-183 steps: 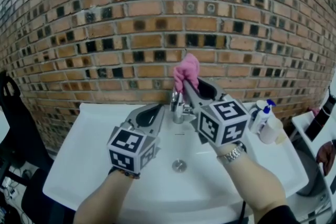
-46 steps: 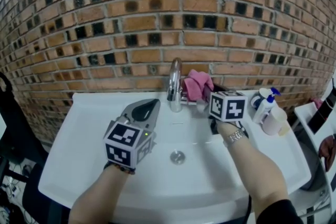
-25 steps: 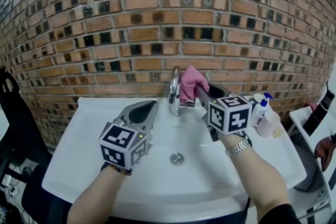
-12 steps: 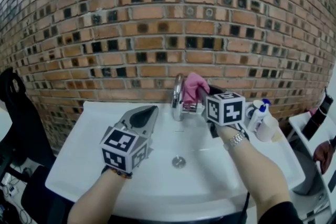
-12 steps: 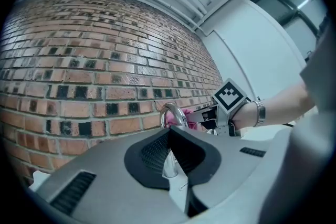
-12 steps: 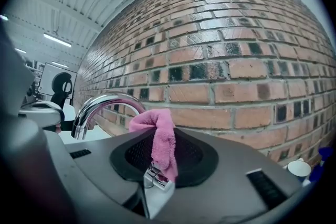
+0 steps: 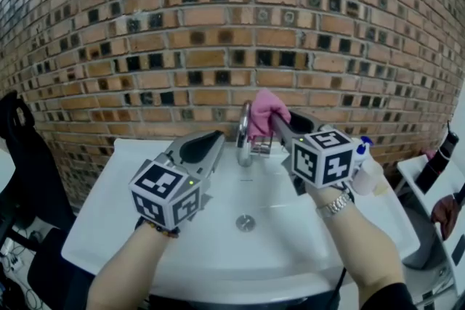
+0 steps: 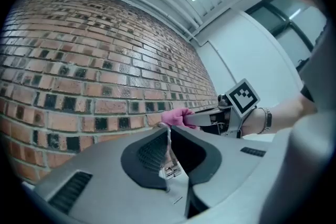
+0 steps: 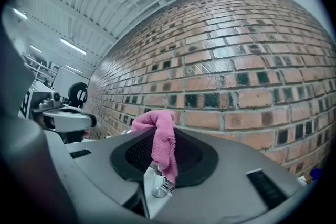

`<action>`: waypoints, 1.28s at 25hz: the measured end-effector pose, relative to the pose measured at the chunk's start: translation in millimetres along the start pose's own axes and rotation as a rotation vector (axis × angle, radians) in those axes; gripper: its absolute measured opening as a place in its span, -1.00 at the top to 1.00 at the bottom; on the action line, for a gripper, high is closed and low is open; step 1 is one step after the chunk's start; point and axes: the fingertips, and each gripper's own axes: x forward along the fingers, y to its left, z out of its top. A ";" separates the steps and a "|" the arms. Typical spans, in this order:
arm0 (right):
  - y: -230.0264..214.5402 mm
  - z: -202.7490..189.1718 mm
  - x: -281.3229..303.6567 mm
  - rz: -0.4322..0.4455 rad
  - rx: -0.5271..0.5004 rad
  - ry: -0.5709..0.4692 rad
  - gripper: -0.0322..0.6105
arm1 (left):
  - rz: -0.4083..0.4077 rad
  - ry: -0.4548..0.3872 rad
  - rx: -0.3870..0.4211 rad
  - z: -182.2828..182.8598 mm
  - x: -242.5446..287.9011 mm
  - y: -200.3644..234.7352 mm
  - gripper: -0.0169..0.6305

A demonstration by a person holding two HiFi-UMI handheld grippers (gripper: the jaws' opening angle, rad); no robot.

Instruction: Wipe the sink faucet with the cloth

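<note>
Head view: my left hand-held gripper (image 7: 216, 136) is closed and empty, just left of the faucet (image 7: 243, 133); my right hand-held gripper (image 7: 275, 120) pinches the pink cloth (image 7: 263, 105) at the spout's top (its marker cube hides part of a bottle (image 7: 370, 172)); the sink (image 7: 102, 214) lies open below both. Left gripper view: jaws together, faucet only a sliver behind them. Right gripper view: the clamped cloth drapes over the spout, so only the faucet's base shows; the brick wall (image 9: 247, 86) stands close ahead.
</note>
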 end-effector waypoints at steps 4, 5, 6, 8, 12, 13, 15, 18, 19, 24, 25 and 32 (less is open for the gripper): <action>23.5 18.1 -22.4 0.061 -0.012 -0.028 0.63 | -0.055 -0.027 -0.040 17.4 -2.9 -12.5 0.62; 29.9 21.6 -28.1 0.077 -0.016 -0.033 0.63 | -0.070 -0.034 -0.049 21.3 -3.8 -16.3 0.58; 36.5 24.7 -33.6 0.094 -0.019 -0.037 0.63 | -0.083 -0.040 -0.056 25.0 -5.1 -20.2 0.53; 49.5 29.3 -43.7 0.128 -0.024 -0.046 0.63 | -0.111 -0.049 -0.073 31.1 -7.5 -27.7 0.46; 74.9 32.0 -61.0 0.197 -0.037 -0.052 0.63 | -0.163 -0.053 -0.127 37.4 -12.6 -39.0 0.36; 80.7 32.3 -64.9 0.214 -0.040 -0.054 0.63 | -0.176 -0.052 -0.141 38.4 -14.4 -41.4 0.34; 90.2 33.1 -72.6 0.240 -0.047 -0.056 0.63 | -0.198 -0.050 -0.163 40.9 -18.1 -46.1 0.34; 99.6 32.4 -82.8 0.259 -0.051 -0.052 0.63 | -0.233 -0.044 -0.187 43.5 -23.0 -53.4 0.32; 102.5 31.0 -85.1 0.267 -0.053 -0.051 0.63 | -0.250 -0.043 -0.194 43.3 -24.6 -56.6 0.32; 113.9 27.6 -93.8 0.282 -0.070 -0.047 0.63 | -0.327 -0.026 -0.235 40.6 -31.8 -70.9 0.32; 115.7 27.7 -95.1 0.283 -0.074 -0.047 0.63 | -0.338 -0.027 -0.244 40.7 -32.8 -72.3 0.32; 127.3 22.2 -99.8 0.347 -0.075 -0.060 0.63 | -0.453 -0.034 -0.329 38.6 -42.3 -82.6 0.45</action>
